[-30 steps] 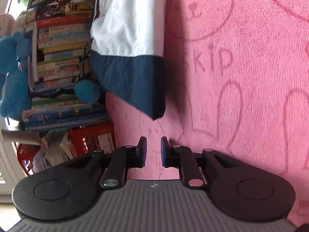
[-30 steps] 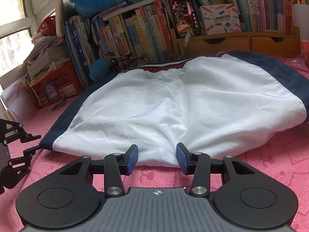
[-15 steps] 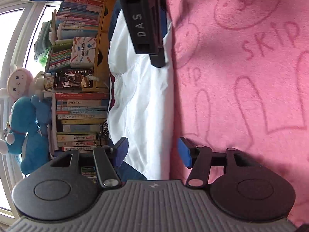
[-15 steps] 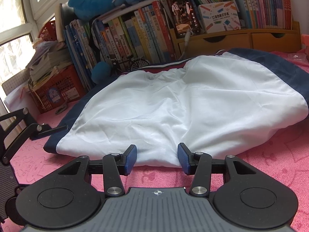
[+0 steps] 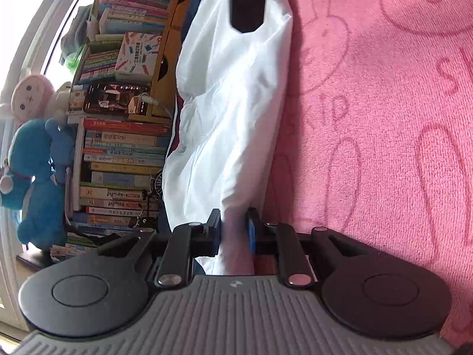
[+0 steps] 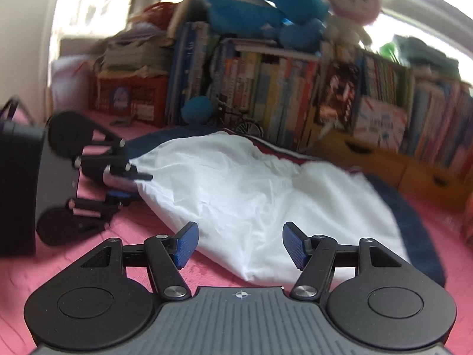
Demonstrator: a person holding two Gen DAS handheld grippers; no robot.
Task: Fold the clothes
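Shorts (image 5: 236, 112) pinched by left hand-held gripper (image 5: 235, 230); right (image 6: 239, 247) open.

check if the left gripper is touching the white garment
Touching. In the left wrist view the left gripper has just closed, pads pinching the white garment fold between them.

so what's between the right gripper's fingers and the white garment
Nothing but a bare strip of pink blanket, seen in the right wrist view. The right gripper is open just short of the white garment; its fingers have just been opening, with nothing between them.
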